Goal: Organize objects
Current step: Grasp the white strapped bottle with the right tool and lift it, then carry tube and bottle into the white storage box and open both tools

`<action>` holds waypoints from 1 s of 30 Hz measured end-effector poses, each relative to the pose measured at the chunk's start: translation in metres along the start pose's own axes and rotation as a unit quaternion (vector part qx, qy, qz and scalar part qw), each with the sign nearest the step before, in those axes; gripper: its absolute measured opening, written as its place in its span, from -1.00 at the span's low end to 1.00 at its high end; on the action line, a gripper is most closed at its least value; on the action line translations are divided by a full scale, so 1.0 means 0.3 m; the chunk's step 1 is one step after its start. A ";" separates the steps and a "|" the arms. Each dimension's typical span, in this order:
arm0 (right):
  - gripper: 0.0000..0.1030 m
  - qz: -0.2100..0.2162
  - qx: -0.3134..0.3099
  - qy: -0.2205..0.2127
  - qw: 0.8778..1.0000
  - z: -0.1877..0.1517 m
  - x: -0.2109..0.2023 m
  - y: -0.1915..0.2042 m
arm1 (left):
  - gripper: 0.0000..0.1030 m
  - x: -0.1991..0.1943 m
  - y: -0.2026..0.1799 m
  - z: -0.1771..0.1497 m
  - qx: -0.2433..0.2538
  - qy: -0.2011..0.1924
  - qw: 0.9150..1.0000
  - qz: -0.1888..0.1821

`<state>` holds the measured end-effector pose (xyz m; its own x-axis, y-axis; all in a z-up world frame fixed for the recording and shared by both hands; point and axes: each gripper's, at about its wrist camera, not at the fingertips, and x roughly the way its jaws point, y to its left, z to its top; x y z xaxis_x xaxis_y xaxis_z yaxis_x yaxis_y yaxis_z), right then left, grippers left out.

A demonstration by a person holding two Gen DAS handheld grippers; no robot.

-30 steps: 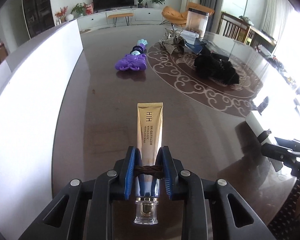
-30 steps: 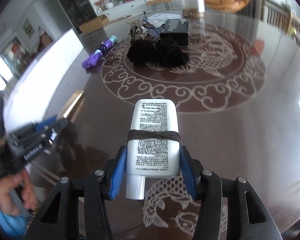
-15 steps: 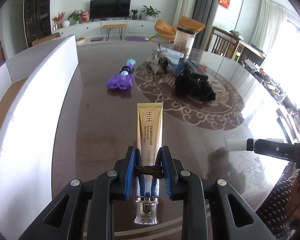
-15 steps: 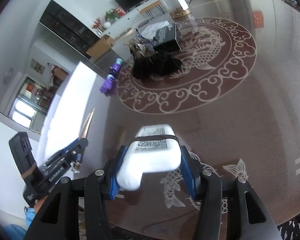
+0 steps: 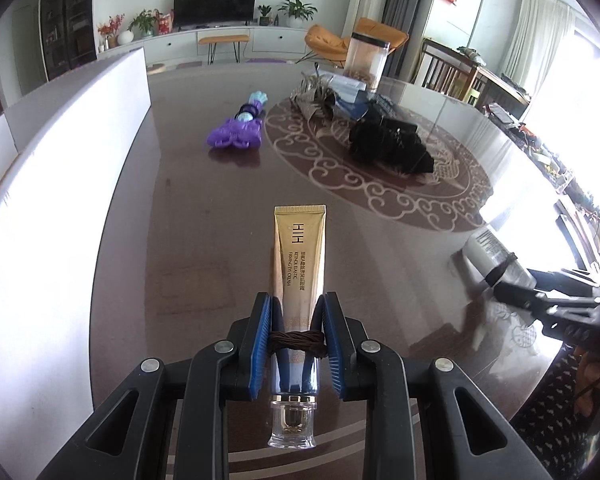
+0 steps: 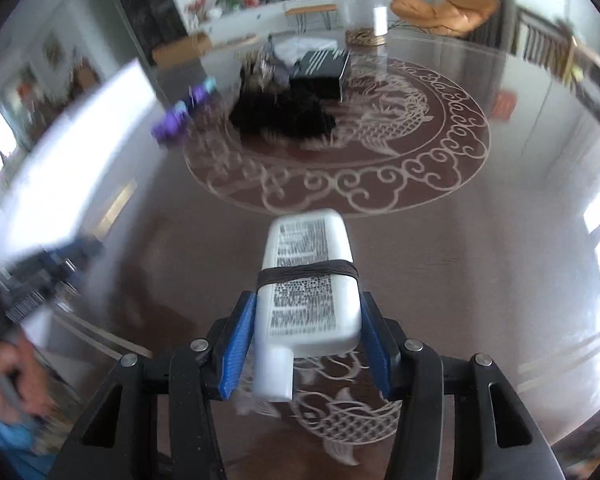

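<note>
My left gripper (image 5: 298, 334) is shut on a gold cosmetic tube (image 5: 300, 252) with a clear cap, held above the dark glossy table (image 5: 188, 220); a brown band spans the blue pads. My right gripper (image 6: 306, 338) is shut on a white bottle (image 6: 308, 276) with black printed text, cap toward the camera, a dark band around it. In the left wrist view that white bottle (image 5: 496, 258) and the right gripper's black frame show at the right edge. Farther out lie a purple toy (image 5: 236, 134) and a black fuzzy bundle (image 5: 388, 144).
A white board (image 5: 60, 160) lines the table's left side. At the far end stand a clear jar (image 5: 366, 60), crumpled wrappers and a black box (image 6: 324, 68). A hand (image 6: 8, 388) shows at the left of the blurred right wrist view.
The right gripper has rolled back upright with the white bottle; its view is now blurred. The left gripper keeps the gold tube and has tilted up slightly.
</note>
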<state>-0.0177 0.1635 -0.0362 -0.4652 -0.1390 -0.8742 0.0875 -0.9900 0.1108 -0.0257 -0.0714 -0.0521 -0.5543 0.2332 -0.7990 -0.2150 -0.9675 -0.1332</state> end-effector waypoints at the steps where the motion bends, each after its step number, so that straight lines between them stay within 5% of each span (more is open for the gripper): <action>1: -0.01 -0.011 -0.010 0.010 1.000 -0.005 0.018 0.007 | -0.50 0.006 0.002 -0.003 -0.001 0.001 1.000 0.000; 4: 0.00 -0.025 -0.029 0.021 0.999 0.007 0.042 0.024 | -0.50 0.016 0.005 -0.010 -0.001 0.005 1.000 -0.001; 6: 0.32 -0.040 -0.039 0.031 0.998 0.020 0.060 0.032 | -0.50 0.021 0.004 -0.014 0.002 0.007 1.000 -0.002; 8: 0.43 -0.045 -0.038 0.042 0.997 0.037 0.081 0.033 | -0.50 0.023 0.003 -0.017 0.002 0.007 1.000 -0.003; 12: 0.05 -0.041 -0.040 0.042 0.997 0.067 0.082 0.024 | -0.50 0.014 0.000 -0.015 0.000 0.004 1.000 -0.006; 20: 0.05 0.095 0.096 0.012 0.991 0.049 -0.022 -0.085 | -0.50 -0.067 -0.012 0.027 -0.005 -0.028 0.999 -0.026; 30: 0.05 0.165 0.138 -0.022 0.976 0.077 -0.126 -0.066 | -0.50 -0.175 -0.022 0.080 -0.012 -0.066 0.997 -0.047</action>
<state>-0.0221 0.1879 0.0055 -0.4900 -0.4462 -0.7489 0.0008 -0.8593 0.5115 -0.0145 -0.0751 0.0049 -0.6345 0.3318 -0.6981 -0.2529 -0.9426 -0.2181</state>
